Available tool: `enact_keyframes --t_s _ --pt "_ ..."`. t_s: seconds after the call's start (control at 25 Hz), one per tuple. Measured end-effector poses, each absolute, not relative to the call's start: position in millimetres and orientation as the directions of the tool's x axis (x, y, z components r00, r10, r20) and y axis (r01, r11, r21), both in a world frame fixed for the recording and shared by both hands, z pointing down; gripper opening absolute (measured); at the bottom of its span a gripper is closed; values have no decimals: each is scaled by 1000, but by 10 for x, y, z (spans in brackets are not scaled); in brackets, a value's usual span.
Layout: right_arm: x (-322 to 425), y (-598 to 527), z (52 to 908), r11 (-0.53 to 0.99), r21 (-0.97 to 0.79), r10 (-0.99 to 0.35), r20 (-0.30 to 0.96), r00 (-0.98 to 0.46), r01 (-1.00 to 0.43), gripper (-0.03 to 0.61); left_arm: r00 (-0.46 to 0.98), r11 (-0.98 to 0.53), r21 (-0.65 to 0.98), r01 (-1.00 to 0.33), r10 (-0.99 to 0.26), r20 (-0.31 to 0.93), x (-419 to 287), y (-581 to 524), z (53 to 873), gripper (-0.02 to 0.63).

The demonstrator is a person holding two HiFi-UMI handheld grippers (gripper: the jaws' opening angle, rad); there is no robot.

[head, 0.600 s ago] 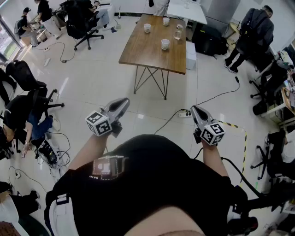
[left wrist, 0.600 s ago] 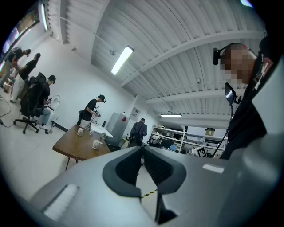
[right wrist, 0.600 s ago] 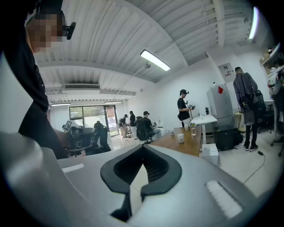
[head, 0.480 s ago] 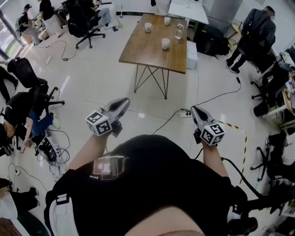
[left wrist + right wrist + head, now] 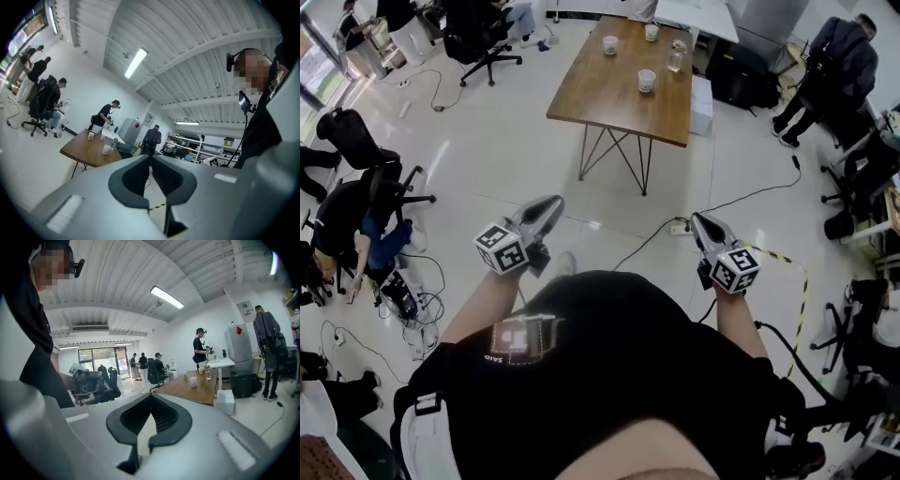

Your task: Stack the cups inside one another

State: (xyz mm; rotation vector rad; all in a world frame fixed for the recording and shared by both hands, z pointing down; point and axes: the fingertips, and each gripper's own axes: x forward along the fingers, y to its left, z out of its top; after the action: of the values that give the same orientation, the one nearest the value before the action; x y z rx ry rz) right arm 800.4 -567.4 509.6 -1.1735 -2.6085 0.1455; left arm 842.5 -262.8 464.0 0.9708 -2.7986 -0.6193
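A wooden table (image 5: 619, 89) stands across the room, far ahead of both grippers. On it are three white cups (image 5: 647, 80) (image 5: 610, 44) (image 5: 651, 32) and a clear glass vessel (image 5: 676, 58). The left gripper view shows the nearest cup (image 5: 107, 149), the right gripper view shows it too (image 5: 193, 381). My left gripper (image 5: 553, 202) (image 5: 150, 156) is held level at waist height, shut with nothing between its jaws. My right gripper (image 5: 699, 219) (image 5: 150, 395) is likewise shut and empty, pointing slightly down toward the table.
Cables and a power strip (image 5: 680, 228) lie on the tiled floor between me and the table. Yellow-black tape (image 5: 789, 259) marks the floor at right. Office chairs (image 5: 370, 202) and seated people fill the left side. A person (image 5: 834, 66) stands at far right; a white box (image 5: 701, 94) sits beside the table.
The table and floor have shifted in the head view and a shoe tip now shows below the grippers. Both grippers keep their place in the view, still shut.
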Motion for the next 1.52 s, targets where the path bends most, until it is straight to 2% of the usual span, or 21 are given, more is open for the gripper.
enact_keyframes --t_s 0.32,0.68,1.0,1.52 --pt "7031 -5077 5055 716 -167 697 211 -685 677 14 -735 652 413 -636 -675 -65 7290 -1973 4731 20" --pt "5915 -4230 4790 791 -175 611 182 -771 586 14 -603 569 341 -749 -798 8 5881 -1188 4615 21" --pt "5321 -4284 5015 802 -209 597 239 -766 560 14 -594 550 389 -739 -804 9 5123 -1308 4692 20" --pt "4015 -4546 4982 663 -202 748 187 -636 721 14 -726 670 402 -624 -687 18 4521 -1661 4677 20"
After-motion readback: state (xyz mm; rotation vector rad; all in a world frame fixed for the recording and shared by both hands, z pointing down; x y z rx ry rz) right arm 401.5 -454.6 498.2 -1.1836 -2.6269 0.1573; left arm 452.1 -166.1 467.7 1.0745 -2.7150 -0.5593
